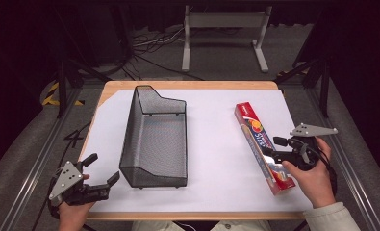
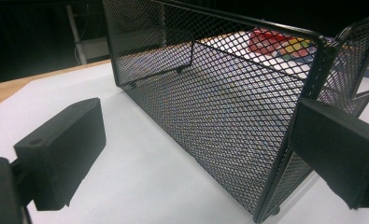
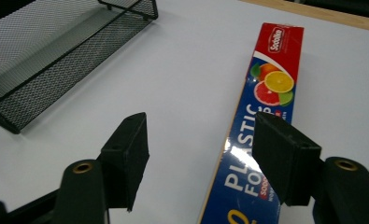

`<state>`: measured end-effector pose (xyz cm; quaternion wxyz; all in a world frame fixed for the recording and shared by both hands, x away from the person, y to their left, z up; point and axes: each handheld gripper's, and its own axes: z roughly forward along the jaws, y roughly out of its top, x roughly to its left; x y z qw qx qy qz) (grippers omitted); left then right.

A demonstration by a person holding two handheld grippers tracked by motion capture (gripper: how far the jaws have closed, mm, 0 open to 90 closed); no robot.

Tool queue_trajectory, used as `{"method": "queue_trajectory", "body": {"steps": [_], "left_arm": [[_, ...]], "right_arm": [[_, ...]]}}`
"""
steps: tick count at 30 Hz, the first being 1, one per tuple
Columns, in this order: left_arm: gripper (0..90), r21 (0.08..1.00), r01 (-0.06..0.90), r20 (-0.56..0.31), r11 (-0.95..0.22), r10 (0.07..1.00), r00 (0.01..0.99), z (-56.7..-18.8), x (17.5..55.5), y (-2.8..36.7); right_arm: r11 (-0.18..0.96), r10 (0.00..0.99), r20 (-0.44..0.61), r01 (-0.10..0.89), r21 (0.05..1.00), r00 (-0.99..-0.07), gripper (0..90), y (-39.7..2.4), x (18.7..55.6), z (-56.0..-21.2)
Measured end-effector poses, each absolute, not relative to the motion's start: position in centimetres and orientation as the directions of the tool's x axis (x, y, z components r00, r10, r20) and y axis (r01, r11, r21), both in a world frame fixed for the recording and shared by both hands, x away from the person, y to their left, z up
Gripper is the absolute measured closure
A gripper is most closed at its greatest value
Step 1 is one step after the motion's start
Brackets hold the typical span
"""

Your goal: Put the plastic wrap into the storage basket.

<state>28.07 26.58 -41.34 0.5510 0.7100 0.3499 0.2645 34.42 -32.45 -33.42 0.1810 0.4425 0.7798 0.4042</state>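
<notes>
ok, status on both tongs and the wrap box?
Left tongs open, beside mesh basket. Right tongs open over plastic wrap box, not gripping. Box flat on white sheet, path to basket clear.

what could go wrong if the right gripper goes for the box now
The right gripper is open near the box's lower half, not its middle. Gripped there, the long box could tip or swing when lifted. In the right gripper view one jaw sits over the box rather than beside it, so closing now might push it instead of clamping it. The basket has tall mesh walls that a drooping end could catch.
</notes>
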Motion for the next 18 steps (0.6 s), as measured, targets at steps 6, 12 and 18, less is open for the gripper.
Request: {"method": "queue_trajectory", "body": {"steps": [6,12,18], "left_arm": [[4.8,0.968,0.205,-0.01,-0.147,0.79,0.613,-41.4,28.1,26.6],[4.8,0.968,0.205,-0.01,-0.147,0.79,0.613,-41.4,28.1,26.6],[4.8,0.967,0.207,-0.011,-0.147,0.79,0.613,-41.4,28.1,26.7]], "right_arm": [[0.247,0.858,0.081,0.546,0.801,-0.507,33.5,-32.7,36.5,-33.7],[0.226,0.881,0.109,0.612,0.758,-0.46,33.4,-32.7,38.5,-35.1],[0.242,0.906,0.094,0.688,0.684,-0.412,27.5,-32.2,40.2,-36.7]]}}
